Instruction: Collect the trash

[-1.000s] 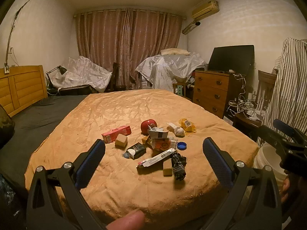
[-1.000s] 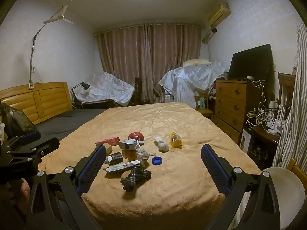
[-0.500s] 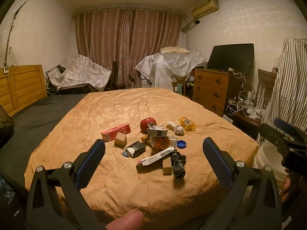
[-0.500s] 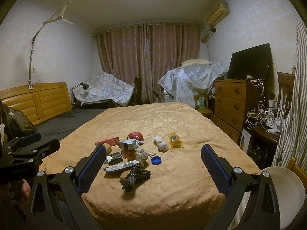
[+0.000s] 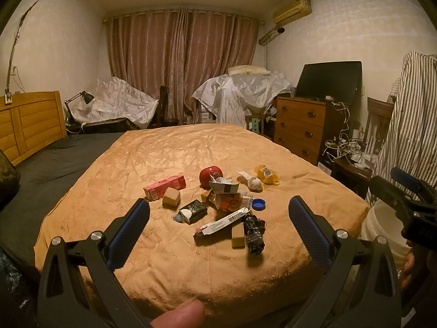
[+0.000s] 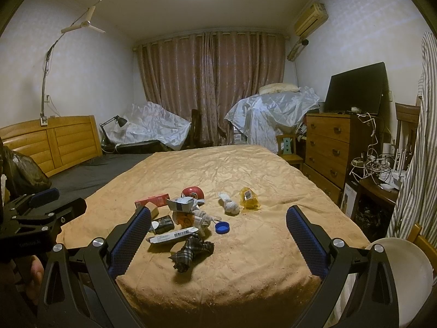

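A pile of trash lies on the tan bedspread (image 5: 174, 153) near its front edge. It holds a pink carton (image 5: 164, 187), a red round pack (image 5: 210, 175), a white barcode tube (image 5: 224, 221), a plaid cloth scrap (image 5: 254, 231), a blue cap (image 5: 258, 204), a crumpled tissue (image 5: 251, 181) and a yellow wrapper (image 5: 266, 175). My left gripper (image 5: 218, 232) is open and empty, short of the pile. My right gripper (image 6: 218, 240) is also open and empty, facing the plaid scrap (image 6: 191, 251), the tube (image 6: 174, 235) and the cap (image 6: 222, 227).
A white bucket (image 6: 404, 273) stands on the floor off the bed's front right corner. A black bag (image 6: 24, 172) sits at the left. A wooden dresser (image 6: 327, 147) with a TV and a cable-strewn side table (image 6: 379, 183) line the right wall.
Both grippers have only drifted slightly. The trash lies where it was, and both grippers stay open.
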`<move>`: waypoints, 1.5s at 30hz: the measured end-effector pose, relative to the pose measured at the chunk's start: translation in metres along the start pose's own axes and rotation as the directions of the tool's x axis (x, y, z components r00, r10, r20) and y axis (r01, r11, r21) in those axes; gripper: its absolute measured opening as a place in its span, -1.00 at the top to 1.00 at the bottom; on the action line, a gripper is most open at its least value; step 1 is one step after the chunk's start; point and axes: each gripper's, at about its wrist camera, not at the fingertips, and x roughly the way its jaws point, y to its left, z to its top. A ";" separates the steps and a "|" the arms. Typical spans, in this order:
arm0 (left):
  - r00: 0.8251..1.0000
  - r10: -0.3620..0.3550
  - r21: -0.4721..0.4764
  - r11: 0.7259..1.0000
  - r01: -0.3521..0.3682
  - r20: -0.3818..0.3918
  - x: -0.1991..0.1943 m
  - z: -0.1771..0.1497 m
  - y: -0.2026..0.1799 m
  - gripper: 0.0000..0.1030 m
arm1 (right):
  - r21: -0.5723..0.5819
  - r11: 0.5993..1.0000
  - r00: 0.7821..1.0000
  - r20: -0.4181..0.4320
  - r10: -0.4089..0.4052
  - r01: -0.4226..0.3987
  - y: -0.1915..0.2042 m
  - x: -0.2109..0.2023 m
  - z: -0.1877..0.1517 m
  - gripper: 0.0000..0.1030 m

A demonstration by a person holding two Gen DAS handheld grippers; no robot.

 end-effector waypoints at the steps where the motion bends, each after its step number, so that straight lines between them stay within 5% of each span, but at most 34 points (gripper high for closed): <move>1: 1.000 -0.002 -0.001 1.000 0.002 -0.002 0.000 -0.001 0.000 -0.91 | 0.001 1.000 1.000 -0.001 0.000 0.000 0.000 0.001 0.000 -0.92; 45: 1.000 -0.007 -0.003 1.000 0.007 -0.017 0.006 -0.007 0.001 -0.91 | -0.001 1.000 1.000 -0.009 -0.002 0.002 0.001 0.001 0.000 -0.92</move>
